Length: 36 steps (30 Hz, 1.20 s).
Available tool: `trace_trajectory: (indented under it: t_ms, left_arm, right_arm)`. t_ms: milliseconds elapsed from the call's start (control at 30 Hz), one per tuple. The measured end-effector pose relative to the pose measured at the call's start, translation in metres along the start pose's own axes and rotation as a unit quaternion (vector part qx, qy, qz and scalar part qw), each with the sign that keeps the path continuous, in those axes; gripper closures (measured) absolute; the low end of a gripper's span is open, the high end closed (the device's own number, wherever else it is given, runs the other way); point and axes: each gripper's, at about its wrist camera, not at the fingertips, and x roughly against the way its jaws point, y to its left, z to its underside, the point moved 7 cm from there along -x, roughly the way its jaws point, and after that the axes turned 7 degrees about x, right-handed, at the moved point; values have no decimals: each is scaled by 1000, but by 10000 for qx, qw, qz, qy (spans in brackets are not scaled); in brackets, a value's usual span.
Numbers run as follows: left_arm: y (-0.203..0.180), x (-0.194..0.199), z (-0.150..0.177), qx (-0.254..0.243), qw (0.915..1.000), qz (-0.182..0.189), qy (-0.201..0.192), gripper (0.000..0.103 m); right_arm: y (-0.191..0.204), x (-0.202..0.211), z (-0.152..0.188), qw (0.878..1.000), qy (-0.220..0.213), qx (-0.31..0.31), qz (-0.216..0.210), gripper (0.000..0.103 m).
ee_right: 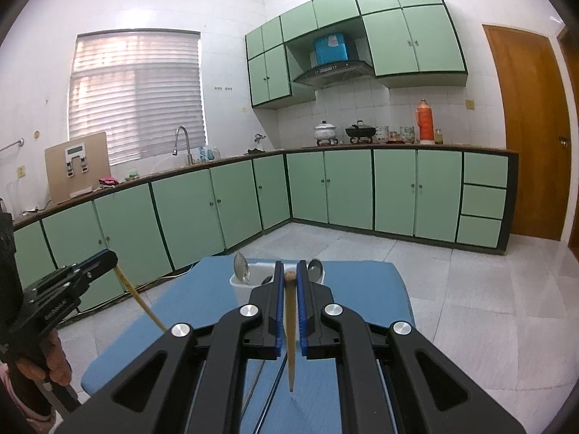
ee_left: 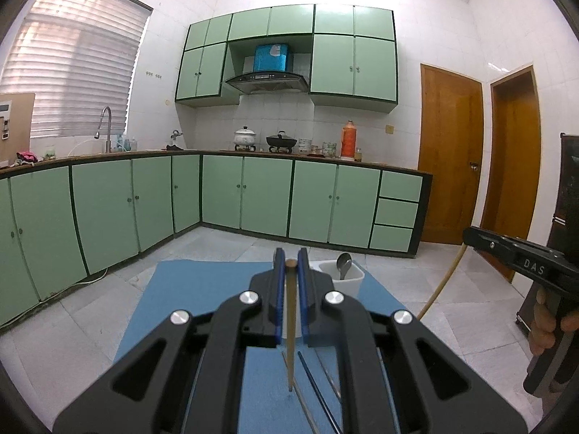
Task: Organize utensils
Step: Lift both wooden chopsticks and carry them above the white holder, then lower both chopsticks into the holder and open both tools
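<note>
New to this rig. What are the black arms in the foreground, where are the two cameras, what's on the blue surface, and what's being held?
There is no robot here. A person holds a two-finger gripper in each hand, and a fisheye camera on each gripper looks forward along its fingers. So the black linkages filling each foreground are that gripper's own.

The left wrist view shows the left gripper shut on a wooden chopstick that hangs down. At its right edge you see the right gripper, seen from the side.

The right wrist view shows the right gripper shut on another chopstick.

Below lies a blue mat. On it stands a white container with spoons upright inside. A few thin utensils lie flat near the camera.
</note>
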Motion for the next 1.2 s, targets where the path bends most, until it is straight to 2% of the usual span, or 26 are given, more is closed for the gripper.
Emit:
trace_trajectory:
  t_ms: [233,400,567,700,900,1200]
  left_arm:
    - [-1,-3,-34,118,9998,124,-113,97]
    - [-11,-8,-76,72,9988,164,-458,97]
    - [-35,-13,-120,-151,9948,163,-994,97]
    - [-56,-37,-136,-228,9935,237,-1087,97]
    - [-63,-89,-134,-182,9942,177,-1042,97]
    - [-45,-150,-119,-39,9944,61,-1059,97]
  right_arm:
    - [1,-8,-35,9998,-94,159,-77,96]
    - [-4,-13,-71,9995,-265,158,-119,96]
    - [-6,-23,-113,9987,-441,218,-105,96]
    - [-3,-41,-136,9981,-493,356,-8,96]
    - [-3,-84,-135,9988,-380,310,-56,96]
    - [-15,-138,-104,9999,-73,90,-118,96]
